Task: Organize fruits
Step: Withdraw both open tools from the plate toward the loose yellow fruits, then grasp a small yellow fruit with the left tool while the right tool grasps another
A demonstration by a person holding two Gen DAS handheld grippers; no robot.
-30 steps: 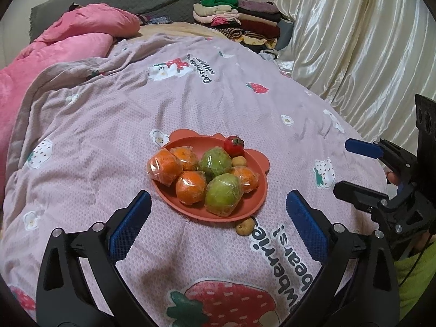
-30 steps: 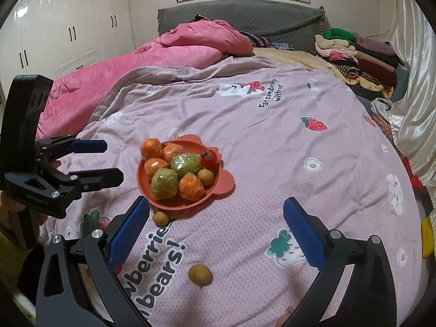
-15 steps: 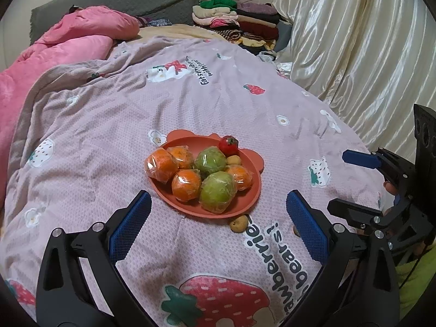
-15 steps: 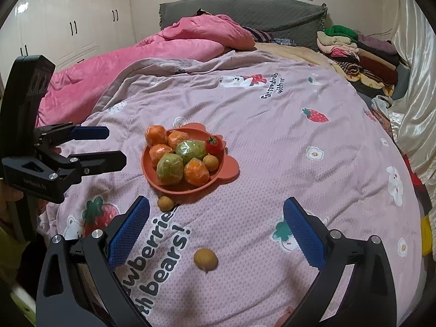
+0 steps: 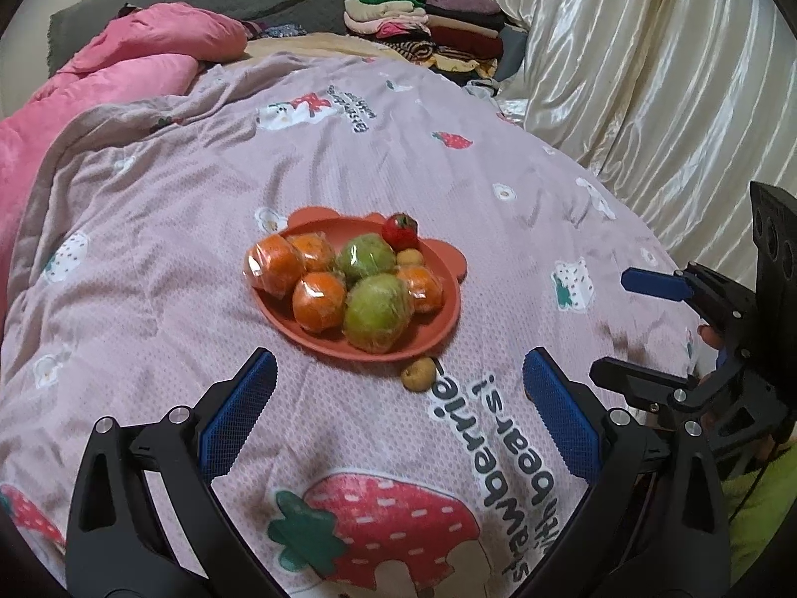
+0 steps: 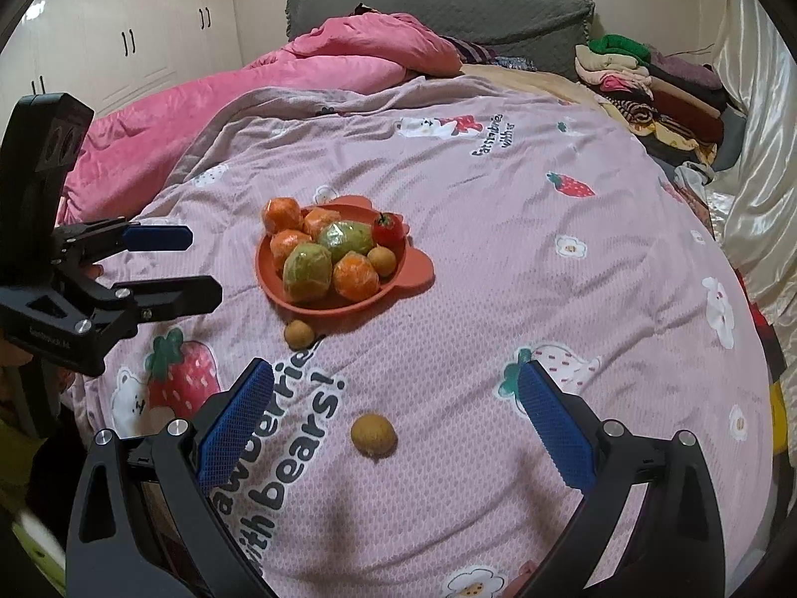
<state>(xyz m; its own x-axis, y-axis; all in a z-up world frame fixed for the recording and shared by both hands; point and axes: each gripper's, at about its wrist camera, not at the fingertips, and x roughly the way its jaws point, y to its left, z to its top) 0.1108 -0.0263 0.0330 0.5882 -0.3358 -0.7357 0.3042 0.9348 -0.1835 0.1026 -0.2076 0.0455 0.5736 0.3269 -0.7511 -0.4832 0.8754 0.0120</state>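
Observation:
An orange bear-eared plate (image 5: 438, 334) (image 6: 416, 271) on the bedspread holds several wrapped oranges, two wrapped green fruits (image 5: 377, 311) (image 6: 307, 271), a red tomato (image 5: 400, 230) (image 6: 387, 229) and a small brown fruit (image 6: 382, 259). One small brown fruit (image 5: 419, 373) (image 6: 299, 334) lies against the plate's near rim. Another brown fruit (image 6: 374, 435) lies loose, just ahead of my right gripper (image 6: 396, 416), which is open and empty. My left gripper (image 5: 398, 398) is open and empty, short of the plate. Each gripper shows in the other's view: right gripper (image 5: 632, 329), left gripper (image 6: 199, 266).
A pink strawberry-print bedspread (image 6: 498, 299) covers the bed. A pink duvet (image 6: 299, 70) is bunched at the far left, folded clothes (image 6: 647, 84) are stacked at the far right, and shiny curtains (image 5: 647, 74) hang beside the bed. White wardrobes (image 6: 124, 35) stand at the left.
Both grippers have drawn back a little from the plate and risen; the loose brown fruit now sits between my right gripper's fingers in view. Neither gripper's opening has changed.

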